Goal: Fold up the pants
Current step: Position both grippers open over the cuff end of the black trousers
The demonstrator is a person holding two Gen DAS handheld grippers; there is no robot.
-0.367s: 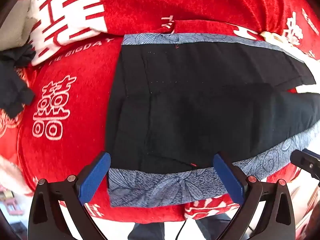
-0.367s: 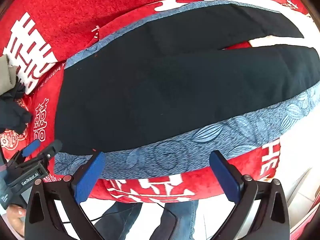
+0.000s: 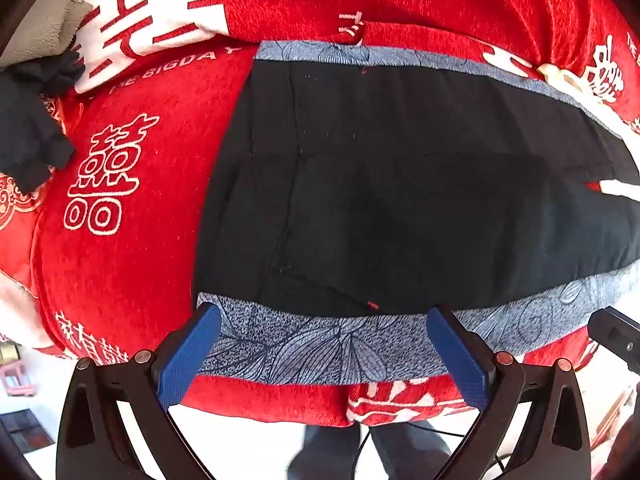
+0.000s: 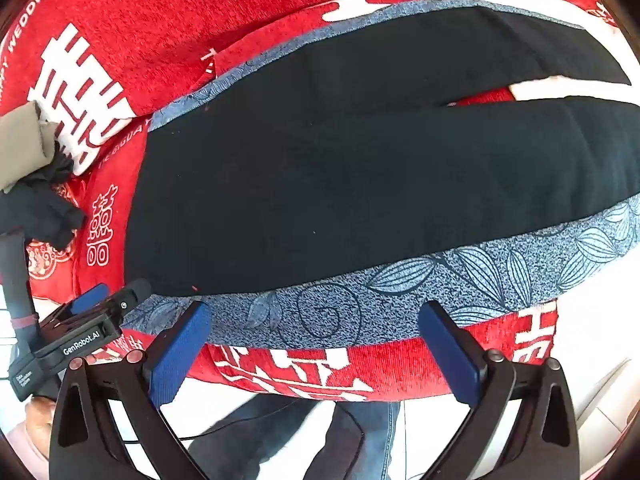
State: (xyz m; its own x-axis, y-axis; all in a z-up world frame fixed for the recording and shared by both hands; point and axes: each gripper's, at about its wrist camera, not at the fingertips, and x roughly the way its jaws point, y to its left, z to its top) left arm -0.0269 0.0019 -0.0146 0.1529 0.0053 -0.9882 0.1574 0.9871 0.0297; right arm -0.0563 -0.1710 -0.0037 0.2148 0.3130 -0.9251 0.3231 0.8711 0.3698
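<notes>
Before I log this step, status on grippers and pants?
Left gripper and right gripper open, empty. Pants flat, unfolded. Dark cloth lies apart.

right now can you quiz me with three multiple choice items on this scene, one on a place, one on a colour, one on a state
1. Where does the crumpled dark cloth lie, relative to the pants?
A. past the waist end, to the left
B. on top of the legs
C. between the right gripper's fingers

2. What colour is the patterned band along the near side of the pants?
A. yellow
B. blue-grey
C. green

3. How do the left gripper's fingers stand?
A. shut on the pants
B. shut on nothing
C. open

Answers:
1. A: the crumpled dark cloth sits on the red blanket, apart from the pants.
2. B: the patterned band is blue-grey with leaf outlines.
3. C: the left gripper has its fingers wide apart, with the fabric edge between them but not pinched.
</notes>
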